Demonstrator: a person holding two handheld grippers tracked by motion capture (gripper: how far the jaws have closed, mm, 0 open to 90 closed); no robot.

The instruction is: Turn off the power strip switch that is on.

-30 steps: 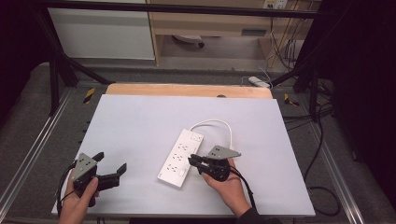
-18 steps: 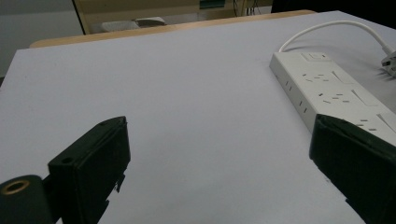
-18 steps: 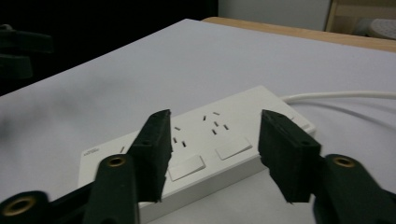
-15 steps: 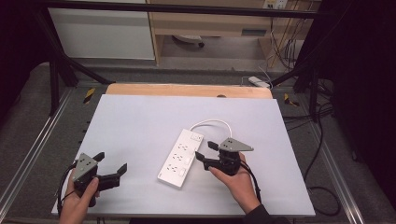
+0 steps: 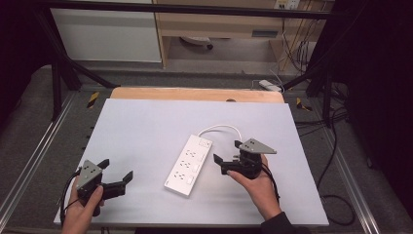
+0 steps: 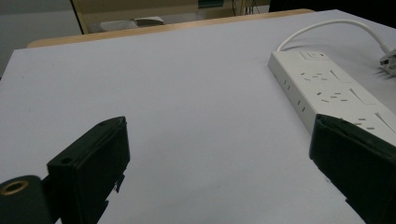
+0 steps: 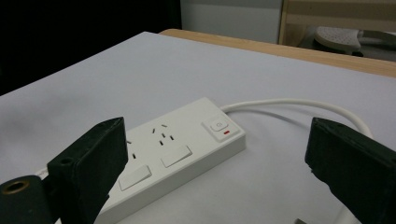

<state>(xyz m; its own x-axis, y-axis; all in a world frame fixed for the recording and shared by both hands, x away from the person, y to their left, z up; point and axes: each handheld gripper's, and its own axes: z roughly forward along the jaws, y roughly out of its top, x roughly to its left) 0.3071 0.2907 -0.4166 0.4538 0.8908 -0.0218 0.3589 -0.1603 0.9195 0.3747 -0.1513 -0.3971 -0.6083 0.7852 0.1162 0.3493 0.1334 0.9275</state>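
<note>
White plastic, the power strip (image 5: 189,165) lies slantwise at the centre of the high view on the pale tabletop (image 5: 146,126), its white cable (image 5: 221,128) looping from its upper end toward the right, where the plug (image 6: 388,60) lies on the surface at the right edge of the left gripper view. The right hand-held gripper (image 5: 227,152), just right of the strip and clear of it, has just been opening its jaws and they now stand wide with nothing between them. The left hand-held gripper (image 5: 116,170) sits at the lower left of the frame, well apart from the strip, its jaws also spread wide and holding nothing.
</note>
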